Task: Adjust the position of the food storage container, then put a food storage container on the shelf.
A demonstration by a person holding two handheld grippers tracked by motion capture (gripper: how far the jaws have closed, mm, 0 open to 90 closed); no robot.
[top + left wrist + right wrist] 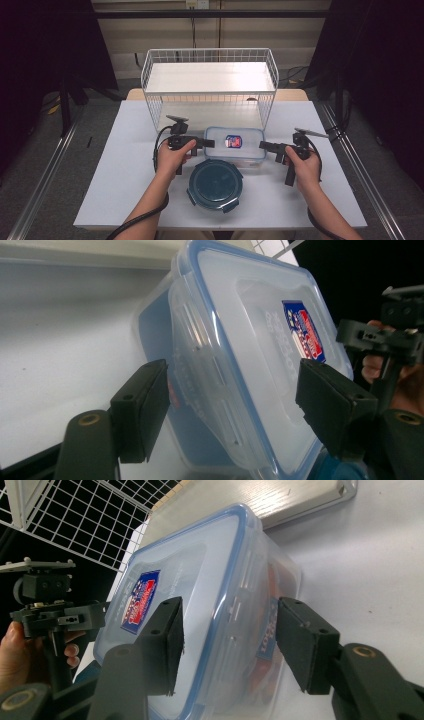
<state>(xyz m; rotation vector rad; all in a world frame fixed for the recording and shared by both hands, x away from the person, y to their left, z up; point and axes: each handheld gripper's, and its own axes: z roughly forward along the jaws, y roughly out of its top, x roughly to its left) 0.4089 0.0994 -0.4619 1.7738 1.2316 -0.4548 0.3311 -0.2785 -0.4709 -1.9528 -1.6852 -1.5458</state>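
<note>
High view counts one rectangular box [234, 144] with a clear, blue-rimmed lid, one round dark container [215, 184] with a teal lid, one white wire basket [209, 82], and two grippers on the white table [110, 165]. The rectangular box sits at the centre of the table, a red-and-blue sticker on its lid. The round container lies at six o'clock from it, just beside its near edge. The wire basket stands at twelve o'clock from the box, close behind it, with a pale board resting across its top.

One gripper flanks each short end of the box. The left gripper [209, 143] comes in from nine o'clock, the right gripper [263, 145] from three o'clock, each held in one hand, with a black cable trailing back along each forearm.

In the left gripper view, the left gripper [235, 390] has its jaws spread astride the end of the box [250, 340]: one jaw sits right at the side clip, the other stands off the lid, so no squeeze is seen. In the right gripper view, the right gripper [230, 645] likewise straddles the opposite end of the box [210, 585], one jaw over the lid, one beside the wall, with gaps showing on both sides. Between the hands nothing but the box itself stands in the way; the round container sits below both wrists.
</note>
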